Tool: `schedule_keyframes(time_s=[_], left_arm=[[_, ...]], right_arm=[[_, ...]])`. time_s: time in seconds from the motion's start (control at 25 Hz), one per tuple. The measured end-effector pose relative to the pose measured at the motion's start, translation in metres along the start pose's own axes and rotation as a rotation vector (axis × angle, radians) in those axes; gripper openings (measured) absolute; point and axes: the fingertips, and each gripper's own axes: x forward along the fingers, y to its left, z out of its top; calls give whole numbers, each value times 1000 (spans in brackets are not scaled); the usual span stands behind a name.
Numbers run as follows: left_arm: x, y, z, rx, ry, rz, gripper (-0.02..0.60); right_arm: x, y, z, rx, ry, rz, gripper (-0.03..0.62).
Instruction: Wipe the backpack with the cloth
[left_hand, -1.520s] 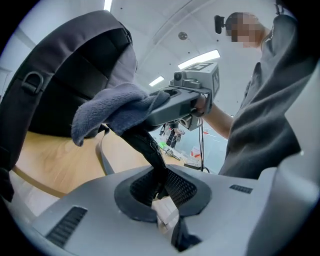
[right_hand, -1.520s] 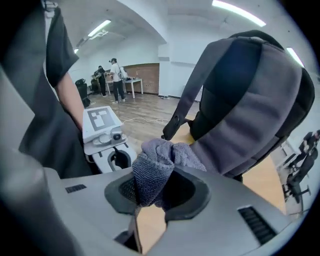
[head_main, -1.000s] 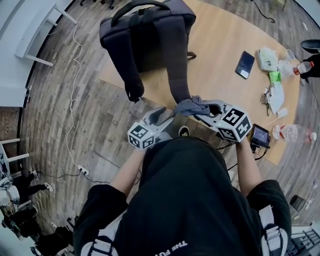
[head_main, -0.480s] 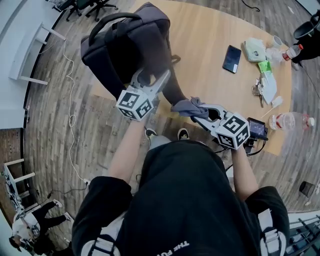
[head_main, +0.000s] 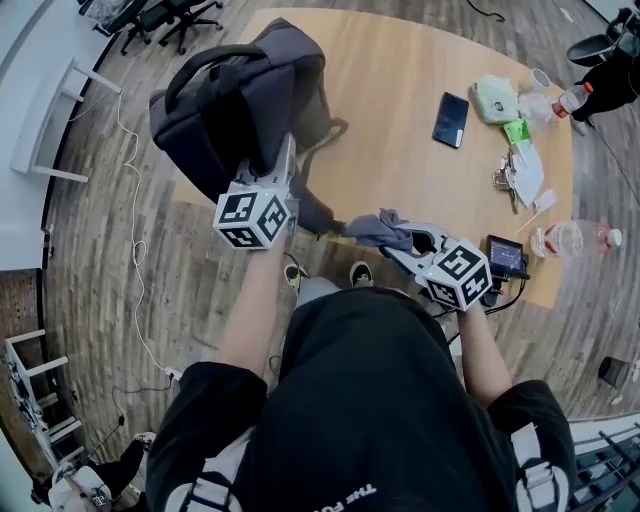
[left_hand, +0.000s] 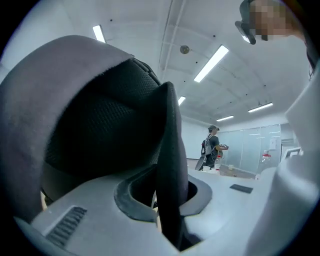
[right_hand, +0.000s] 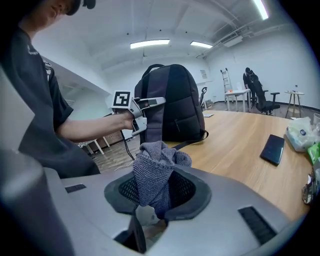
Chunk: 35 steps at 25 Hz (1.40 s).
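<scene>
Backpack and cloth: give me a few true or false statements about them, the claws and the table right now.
1. The right claw holds the cloth. True.
2. The left claw is empty. False: it has just been closing and pinches a strap of the backpack.
3. The backpack lies flat on the floor. False: it stands upright on the table.
4. A phone lies on the table. True.

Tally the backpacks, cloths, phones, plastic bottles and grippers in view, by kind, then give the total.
backpack: 1
cloth: 1
phone: 1
plastic bottles: 2
grippers: 2 (left gripper, right gripper)
Total: 7
</scene>
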Motion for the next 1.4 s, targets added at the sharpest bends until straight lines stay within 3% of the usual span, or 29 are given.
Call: schedule_keyframes(time_s=[0.16, 0.32, 0.64, 1.0, 1.2, 1.4], left_arm=[[-16, 18, 6, 26, -7, 35, 60], [-36, 35, 8, -4, -32, 54, 60], [-78, 101, 23, -128, -90, 105, 60], [-116, 187, 56, -192, -134, 223, 63], [-137, 214, 49, -253, -141, 286, 64], [-144, 176, 12, -168, -67, 196, 71]], right_arm=[[19, 8, 8, -58, 3, 34, 106], [32, 17, 16, -96, -3, 62, 106], [56, 39, 35, -160, -7, 111, 106], [68, 37, 54, -326, -27, 0, 106], [91, 37, 78, -520, -120, -96, 106], [183, 19, 70, -733, -30, -153, 106]])
